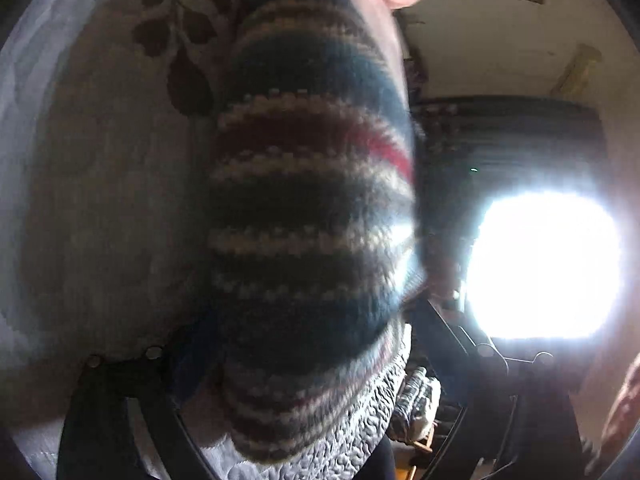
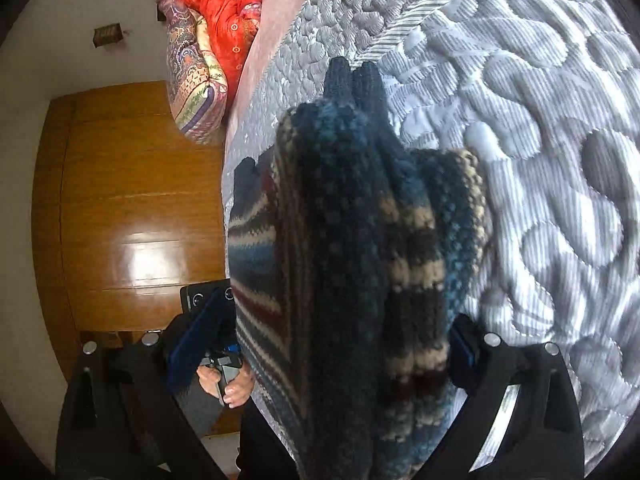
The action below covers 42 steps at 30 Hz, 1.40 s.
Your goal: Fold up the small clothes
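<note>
A pair of knitted gloves [image 2: 344,240], striped in dark blue, beige and dark red, is bunched into a thick bundle over the grey quilted bedcover [image 2: 540,160]. My right gripper [image 2: 340,340] is shut on this bundle, which fills the gap between the blue pads [image 2: 460,344]. One striped glove [image 2: 252,248] spreads out to the left. In the left wrist view, blurred striped knit [image 1: 312,208] hangs very close to the camera and hides most of the scene. My left gripper [image 1: 308,340] is shut on it, with its fingertips largely hidden.
A hand [image 2: 236,388] holds the other gripper at the bed's edge. A wooden wardrobe [image 2: 120,200] stands beyond, with red patterned bedding [image 2: 216,20] piled at the far end. A glaring window [image 1: 544,264] and leaf-patterned cloth [image 1: 120,160] flank the knit; quilt [image 1: 372,420] lies below.
</note>
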Each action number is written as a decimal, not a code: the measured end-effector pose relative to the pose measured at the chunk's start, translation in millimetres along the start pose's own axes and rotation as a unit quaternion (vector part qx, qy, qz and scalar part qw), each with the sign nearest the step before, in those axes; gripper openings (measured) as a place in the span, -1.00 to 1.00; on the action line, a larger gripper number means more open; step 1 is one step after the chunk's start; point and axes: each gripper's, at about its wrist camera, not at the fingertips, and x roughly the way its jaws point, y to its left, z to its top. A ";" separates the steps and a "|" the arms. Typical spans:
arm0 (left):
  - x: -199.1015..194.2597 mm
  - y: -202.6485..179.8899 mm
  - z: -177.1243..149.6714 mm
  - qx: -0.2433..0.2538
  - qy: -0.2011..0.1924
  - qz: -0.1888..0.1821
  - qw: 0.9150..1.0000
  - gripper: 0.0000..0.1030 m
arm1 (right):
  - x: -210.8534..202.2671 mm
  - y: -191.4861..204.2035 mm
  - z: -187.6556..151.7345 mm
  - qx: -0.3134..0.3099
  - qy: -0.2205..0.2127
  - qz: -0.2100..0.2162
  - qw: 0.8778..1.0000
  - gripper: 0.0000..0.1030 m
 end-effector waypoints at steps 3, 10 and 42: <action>-2.4 0.3 3.4 -0.015 0.006 -0.003 1.000 0.80 | -4.3 1.0 -2.0 0.001 -0.004 0.005 1.000 0.80; 22.8 -15.5 -4.3 0.024 0.049 0.033 0.998 0.80 | -12.4 -7.7 -10.2 0.004 -0.007 0.010 1.000 0.65; -89.6 -34.1 -106.4 0.041 0.025 0.058 0.997 -0.36 | 56.1 86.1 -133.7 -0.039 -0.004 0.050 0.998 -0.20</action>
